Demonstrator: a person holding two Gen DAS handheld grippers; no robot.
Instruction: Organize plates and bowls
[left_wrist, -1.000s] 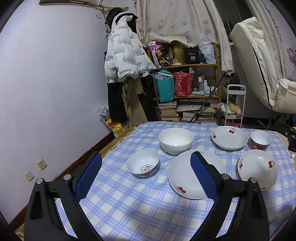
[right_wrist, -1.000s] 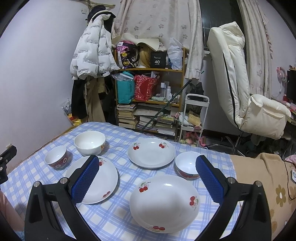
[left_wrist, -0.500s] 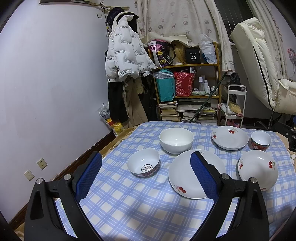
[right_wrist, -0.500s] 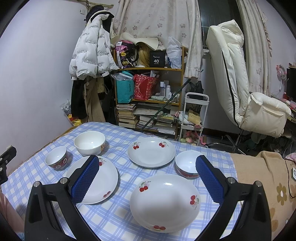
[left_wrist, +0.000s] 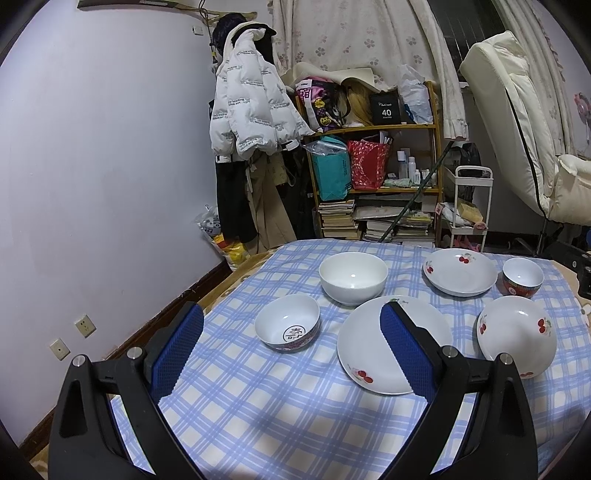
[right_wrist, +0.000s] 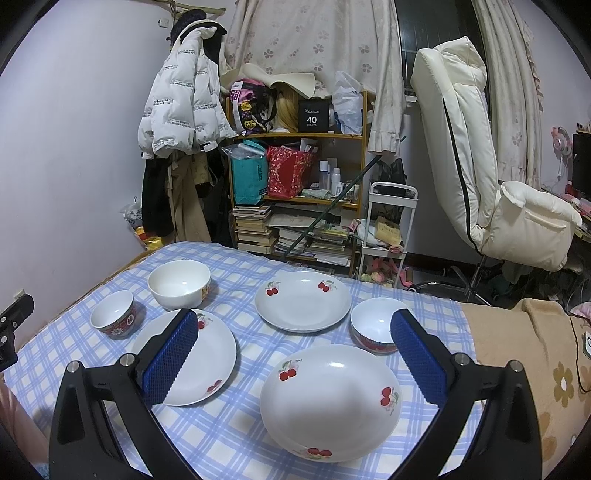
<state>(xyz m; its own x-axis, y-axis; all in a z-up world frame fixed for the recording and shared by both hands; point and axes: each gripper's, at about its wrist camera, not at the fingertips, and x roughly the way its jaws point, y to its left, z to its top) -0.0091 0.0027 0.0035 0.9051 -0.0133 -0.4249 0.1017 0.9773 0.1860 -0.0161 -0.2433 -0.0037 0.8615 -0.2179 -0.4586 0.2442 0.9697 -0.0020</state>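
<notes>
On the blue checked tablecloth (left_wrist: 258, 406) lie three white cherry-print plates and three bowls. In the left wrist view a small patterned bowl (left_wrist: 287, 328) sits ahead, a large white bowl (left_wrist: 353, 277) behind it, a flat plate (left_wrist: 369, 350) to the right. My left gripper (left_wrist: 291, 349) hovers open over the near cloth, empty. In the right wrist view a deep cherry plate (right_wrist: 330, 402) lies between the fingers of my open right gripper (right_wrist: 295, 354), with a red-rimmed bowl (right_wrist: 373, 328) and another plate (right_wrist: 303, 301) beyond.
A cluttered wooden shelf (right_wrist: 295, 177), a hanging white puffer jacket (left_wrist: 251, 110) and a white rolling cart (right_wrist: 388, 229) stand past the table's far edge. A cream recliner (right_wrist: 480, 177) is at the right. A beige flowered blanket (right_wrist: 517, 350) covers the table's right side.
Both views have shifted very slightly; the dishes and both grippers stay as they were.
</notes>
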